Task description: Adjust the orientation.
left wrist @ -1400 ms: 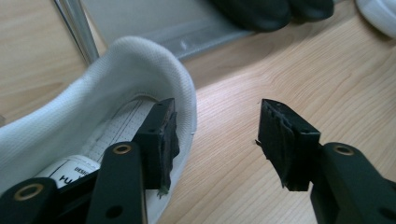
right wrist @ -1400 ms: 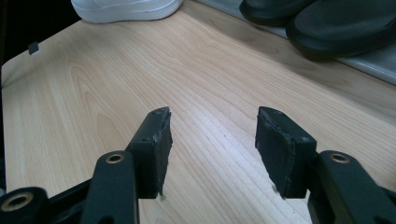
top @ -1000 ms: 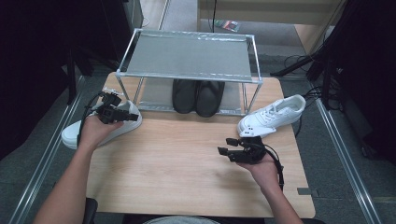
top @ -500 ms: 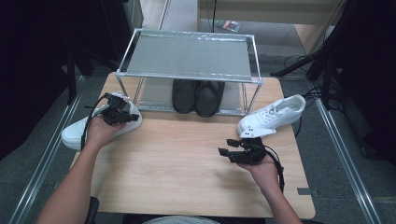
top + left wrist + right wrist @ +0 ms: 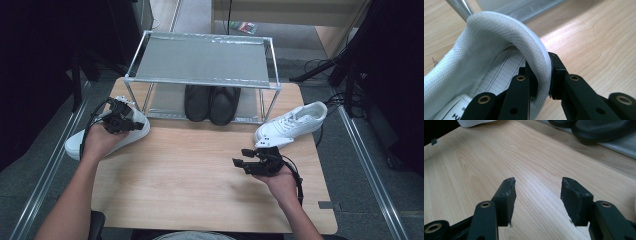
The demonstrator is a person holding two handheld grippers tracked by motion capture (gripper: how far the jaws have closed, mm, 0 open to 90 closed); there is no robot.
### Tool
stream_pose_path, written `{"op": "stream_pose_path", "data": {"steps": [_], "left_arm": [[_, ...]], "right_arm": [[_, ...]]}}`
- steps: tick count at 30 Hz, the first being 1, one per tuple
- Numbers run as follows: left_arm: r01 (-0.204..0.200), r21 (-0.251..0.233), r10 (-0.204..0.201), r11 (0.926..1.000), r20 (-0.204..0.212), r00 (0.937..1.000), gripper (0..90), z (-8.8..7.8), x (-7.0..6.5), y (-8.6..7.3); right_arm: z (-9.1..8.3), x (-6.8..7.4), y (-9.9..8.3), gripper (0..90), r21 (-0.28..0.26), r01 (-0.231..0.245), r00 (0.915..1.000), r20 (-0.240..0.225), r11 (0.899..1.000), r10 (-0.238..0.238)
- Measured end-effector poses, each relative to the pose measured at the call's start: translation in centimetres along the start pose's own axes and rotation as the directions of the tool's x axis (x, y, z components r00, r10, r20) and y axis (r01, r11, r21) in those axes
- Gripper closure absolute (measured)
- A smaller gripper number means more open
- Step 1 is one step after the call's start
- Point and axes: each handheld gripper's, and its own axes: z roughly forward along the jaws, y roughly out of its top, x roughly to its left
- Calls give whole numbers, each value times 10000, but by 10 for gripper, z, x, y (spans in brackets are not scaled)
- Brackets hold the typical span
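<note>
A white sneaker [image 5: 80, 146] lies at the table's left edge, its heel toward the rack. My left gripper [image 5: 121, 120] is shut on its padded heel collar [image 5: 499, 37]: one pad sits inside the shoe, the other outside, and both press the rim. These jaws have just been closing on that rim. A second white sneaker [image 5: 295, 122] lies at the right. Just in front of it my right gripper [image 5: 241, 156] hovers over bare wood, open, with nothing between its fingers [image 5: 506, 197].
A metal shoe rack [image 5: 200, 57] stands at the back of the wooden table [image 5: 190, 185]. A pair of black shoes [image 5: 210, 102] sits on its lower shelf. Metal rails run along the floor on both sides.
The left gripper's jaws have narrowed onto the sneaker's heel collar. The right hand and its gripper have stayed where they were.
</note>
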Motion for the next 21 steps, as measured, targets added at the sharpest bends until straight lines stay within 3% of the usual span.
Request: {"op": "stream_pose_path", "data": {"steps": [6, 10, 16, 21], "left_arm": [[-119, -52, 118, 9999, -224, 9997, 824, -13, -11, 1], [-349, 17, 349, 9994, -35, 9994, 827, -23, -24, 3], [-1153, 460, 1155, 9923, -1, 9933, 828, -26, -59, 8], [-1689, 342, 1684, 9850, 164, 9856, 829, -26, -89, 14]], "right_arm": [[4, 0, 3, 468, 45, 78, 9999, -95, 10000, -77], [9, 0, 6, 468, 110, 161, 9996, -219, 9998, -159], [17, 3, 11, 468, 235, 296, 9986, -444, 9993, -285], [22, 4, 15, 468, 320, 413, 9975, -585, 9986, -394]]}}
